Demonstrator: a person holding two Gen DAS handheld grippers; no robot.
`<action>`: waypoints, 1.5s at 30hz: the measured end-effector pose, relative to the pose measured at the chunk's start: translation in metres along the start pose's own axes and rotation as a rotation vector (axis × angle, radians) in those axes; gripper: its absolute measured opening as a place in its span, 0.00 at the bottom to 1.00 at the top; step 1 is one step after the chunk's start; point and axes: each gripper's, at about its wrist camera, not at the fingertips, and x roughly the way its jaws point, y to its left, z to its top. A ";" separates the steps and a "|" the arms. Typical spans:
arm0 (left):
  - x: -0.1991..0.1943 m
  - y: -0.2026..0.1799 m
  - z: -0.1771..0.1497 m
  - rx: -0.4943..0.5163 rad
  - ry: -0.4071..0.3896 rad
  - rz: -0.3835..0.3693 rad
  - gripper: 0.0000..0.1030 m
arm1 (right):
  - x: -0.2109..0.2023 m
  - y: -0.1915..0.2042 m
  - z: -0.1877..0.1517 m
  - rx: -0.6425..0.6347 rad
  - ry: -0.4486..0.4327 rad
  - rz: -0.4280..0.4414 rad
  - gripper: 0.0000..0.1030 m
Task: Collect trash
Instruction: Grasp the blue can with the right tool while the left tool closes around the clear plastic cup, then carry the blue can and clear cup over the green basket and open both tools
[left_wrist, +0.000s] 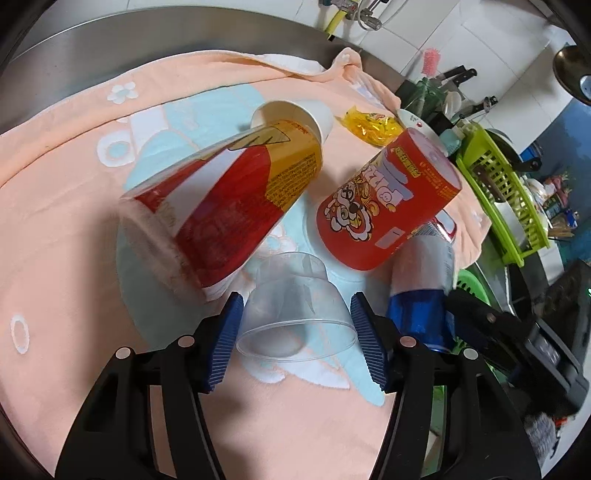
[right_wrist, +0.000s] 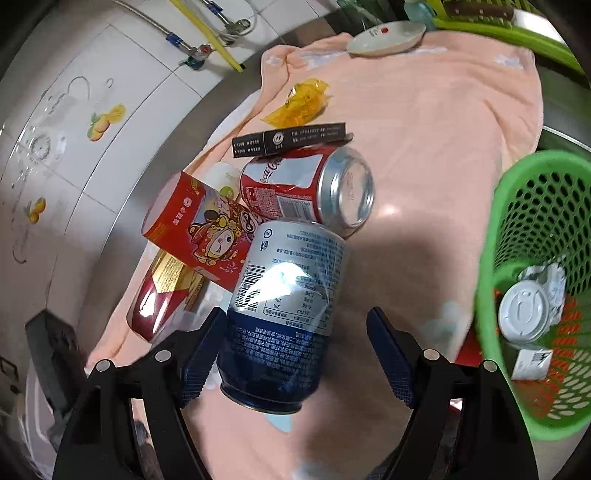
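A clear plastic cup (left_wrist: 295, 314) lies on its side on the peach towel (left_wrist: 74, 221), between the blue pads of my left gripper (left_wrist: 295, 343), which is open around it. A red and yellow paper cup (left_wrist: 229, 199) and a red snack tub (left_wrist: 388, 203) lie beyond. My right gripper (right_wrist: 295, 354) is open around a blue and silver can (right_wrist: 280, 314); its left pad touches the can and its right pad stands clear. That can also shows in the left wrist view (left_wrist: 421, 295). A Coca-Cola can (right_wrist: 306, 188), a black box (right_wrist: 288, 140) and a yellow wrapper (right_wrist: 299, 99) lie further off.
A green mesh basket (right_wrist: 517, 258) with a white lid and foil inside stands at the right. A white dish (right_wrist: 384, 37) sits at the towel's far edge. A green dish rack (left_wrist: 495, 192) and a steel counter rim (left_wrist: 110, 55) border the towel.
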 end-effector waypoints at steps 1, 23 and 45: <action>-0.002 0.000 0.000 0.003 -0.004 0.000 0.58 | 0.002 0.004 0.001 -0.006 0.000 -0.008 0.73; -0.025 0.015 -0.006 0.014 -0.031 -0.030 0.56 | 0.032 0.012 -0.004 0.031 0.041 0.042 0.70; -0.042 -0.058 -0.022 0.156 -0.016 -0.174 0.57 | -0.070 -0.069 -0.004 -0.007 -0.100 0.007 0.69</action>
